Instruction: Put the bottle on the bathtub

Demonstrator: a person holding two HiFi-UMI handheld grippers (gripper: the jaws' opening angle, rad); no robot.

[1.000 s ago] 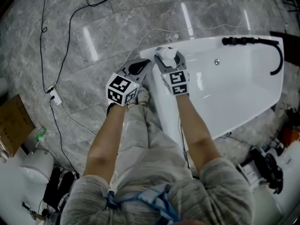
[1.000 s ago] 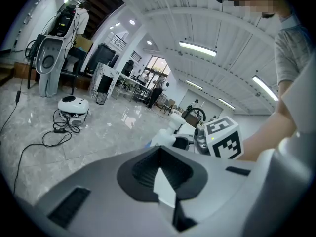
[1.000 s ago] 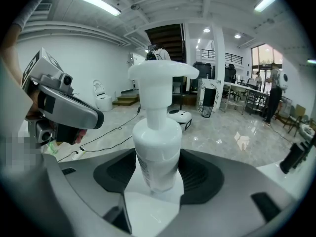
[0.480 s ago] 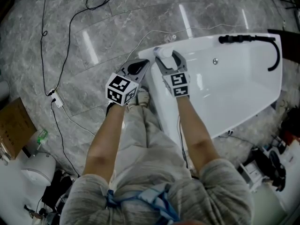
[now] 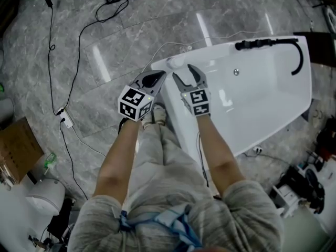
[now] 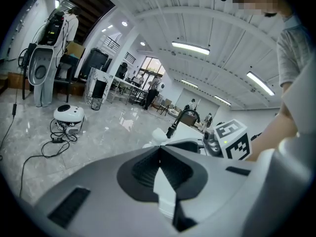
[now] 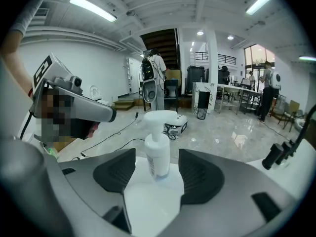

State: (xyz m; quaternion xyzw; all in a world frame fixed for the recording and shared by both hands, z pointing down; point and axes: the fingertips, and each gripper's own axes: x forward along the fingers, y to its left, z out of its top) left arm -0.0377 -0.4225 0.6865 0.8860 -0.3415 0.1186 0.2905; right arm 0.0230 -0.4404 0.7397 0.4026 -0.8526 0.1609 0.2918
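Observation:
A white pump bottle stands upright on the corner rim of the white bathtub. My right gripper is open just behind it, its pads apart from the bottle on both sides. The bottle's base rests on the tub rim a little ahead of the jaws. My left gripper hovers shut and empty over the floor beside the tub's left edge. In the left gripper view the bottle's pump head peeks over the shut jaws, and the right gripper's marker cube shows at right.
A black faucet and hose run along the tub's far end. Cables and a power strip lie on the grey marble floor to the left. A cardboard box sits at the far left. The person's shoe stands beside the tub.
The right gripper opened, let go of the bottle and drew back toward the person. The bottle stays standing on the tub rim. The left gripper barely moved.

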